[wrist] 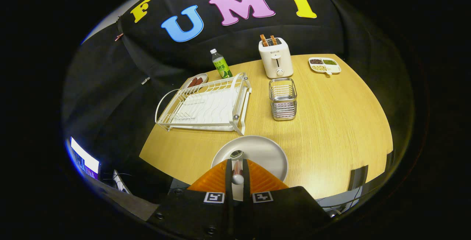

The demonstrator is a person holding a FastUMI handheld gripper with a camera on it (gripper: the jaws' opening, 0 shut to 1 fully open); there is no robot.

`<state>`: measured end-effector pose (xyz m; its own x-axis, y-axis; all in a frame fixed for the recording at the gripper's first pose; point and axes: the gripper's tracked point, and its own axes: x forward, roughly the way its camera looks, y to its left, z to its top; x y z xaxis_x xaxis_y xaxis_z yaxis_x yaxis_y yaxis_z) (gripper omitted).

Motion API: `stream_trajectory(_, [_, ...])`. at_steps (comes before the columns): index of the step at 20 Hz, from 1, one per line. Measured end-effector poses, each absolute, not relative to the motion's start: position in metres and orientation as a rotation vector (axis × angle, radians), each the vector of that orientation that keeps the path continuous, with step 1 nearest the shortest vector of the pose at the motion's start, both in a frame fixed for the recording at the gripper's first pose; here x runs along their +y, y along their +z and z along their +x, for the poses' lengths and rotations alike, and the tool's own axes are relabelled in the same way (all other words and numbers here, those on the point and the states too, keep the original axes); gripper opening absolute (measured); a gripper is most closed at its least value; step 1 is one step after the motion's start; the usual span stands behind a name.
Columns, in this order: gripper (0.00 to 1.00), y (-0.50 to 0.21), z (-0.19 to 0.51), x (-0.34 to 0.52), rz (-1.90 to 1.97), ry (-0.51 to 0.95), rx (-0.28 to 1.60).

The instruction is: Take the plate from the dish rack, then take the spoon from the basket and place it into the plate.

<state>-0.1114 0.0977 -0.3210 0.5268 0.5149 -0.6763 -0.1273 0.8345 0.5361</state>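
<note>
The surface is a pale wood-grain top with a rounded front edge, smooth and matt. The plate serves as landmark throughout.

The dish rack stands beyond the plate and to its left. It is white wire with a ribbed drip tray beneath and a looped handle at its far end; its slots hold no plate. Judgement: the first part of the task is done.

The plate lies flat on the surface at the near edge, just ahead of the claw. It is round, grey and shallow, with a low rim and a dull glaze. Lying flat and close, it offers an open target from above.

The toaster, cream with two slices standing in it, sits well beyond the plate. The basket stands between plate and toaster: square, of bright metal wire with a perforated lower wall, and appears to hold nothing.

A divided snack tray lies far beyond and to the right; a green bottle stands beyond the rack.

The claw is narrowed onto the spoon, both fingers pressing its slim handle. The polished bowl points forward over the plate's near rim. Judgement: only lowering and release remain.
</note>
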Motion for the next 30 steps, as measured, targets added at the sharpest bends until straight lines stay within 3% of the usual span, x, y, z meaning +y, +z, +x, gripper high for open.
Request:
stream_trajectory(16, [0.19,-0.359,-0.106,0.101,0.456,0.360,0.993])
stream_trajectory(21, [0.47,-0.369,-0.106,0.091,0.451,0.303,1.006])
stream_trajectory(24, [1.00,-0.374,-0.106,0.083,0.417,0.267,1.022])
stream_trajectory(30, [0.99,-0.359,-0.097,0.081,0.341,0.257,0.991])
